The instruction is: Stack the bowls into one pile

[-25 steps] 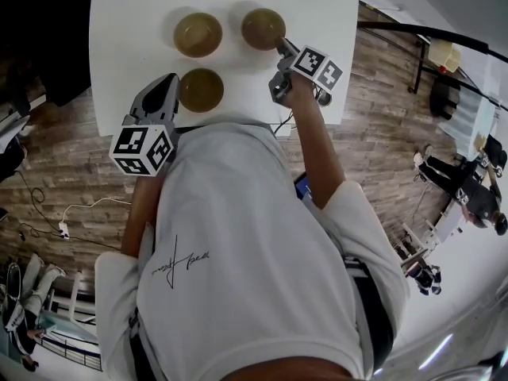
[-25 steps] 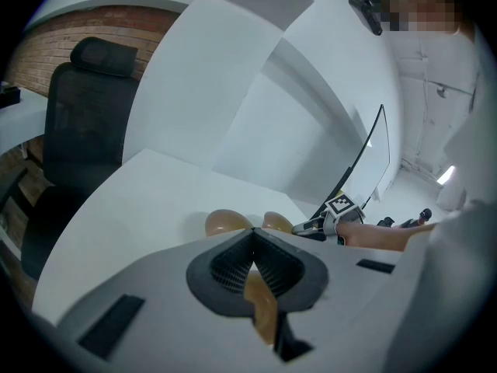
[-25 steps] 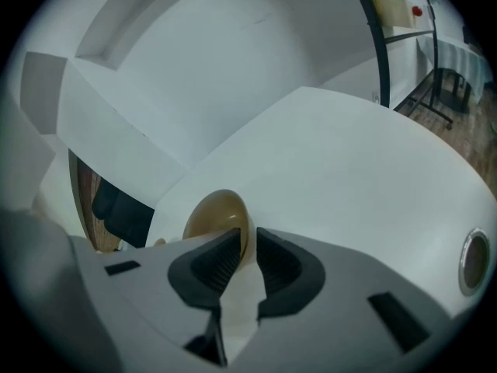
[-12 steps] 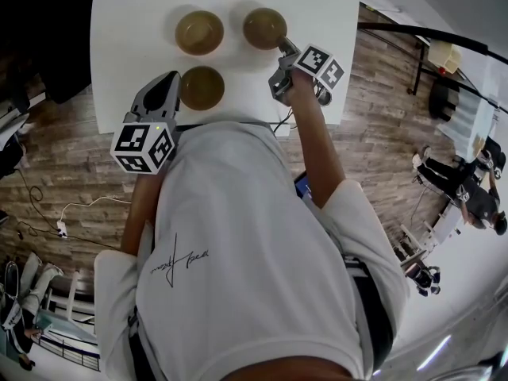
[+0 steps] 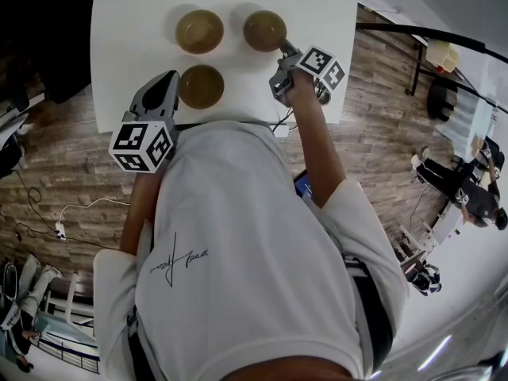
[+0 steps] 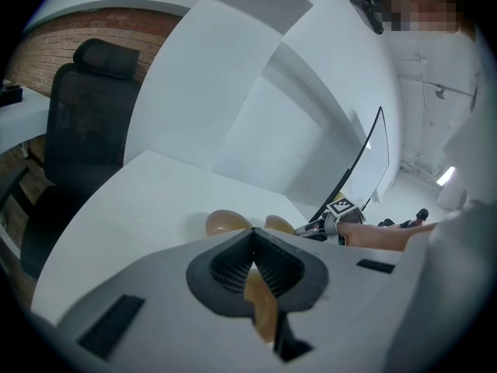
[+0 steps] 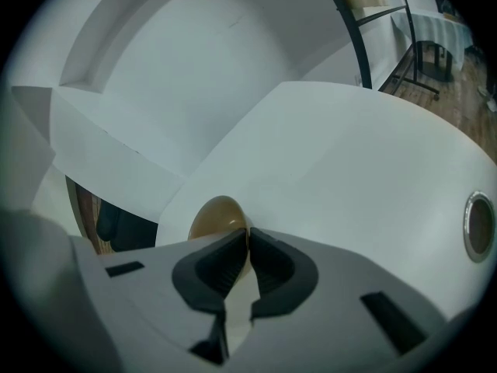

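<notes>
Three tan bowls stand apart on the white table [image 5: 135,22]: a far-left bowl [image 5: 199,31], a far-right bowl [image 5: 264,30] and a near bowl [image 5: 201,86]. My right gripper [image 5: 281,48] is rolled on its side and shut on the far-right bowl's near rim [image 7: 220,217], a thin tan sliver showing between its tips [image 7: 248,238]. My left gripper [image 5: 170,80] sits just left of the near bowl with its pads meeting at the tip [image 6: 252,234]. Tan bowl surface [image 6: 262,305] shows through the gap behind those pads. Both far bowls [image 6: 227,222] lie beyond it.
The table's near edge [image 5: 238,121] runs right in front of the person's body. A black office chair [image 6: 85,107] stands at the table's far left. Cables [image 5: 321,95] lie by the right gripper. Wooden floor and other furniture [image 5: 444,54] lie to the right.
Hardly anything has changed. Both grippers and all three bowls hold their places, apart from a slight shift of the view.
</notes>
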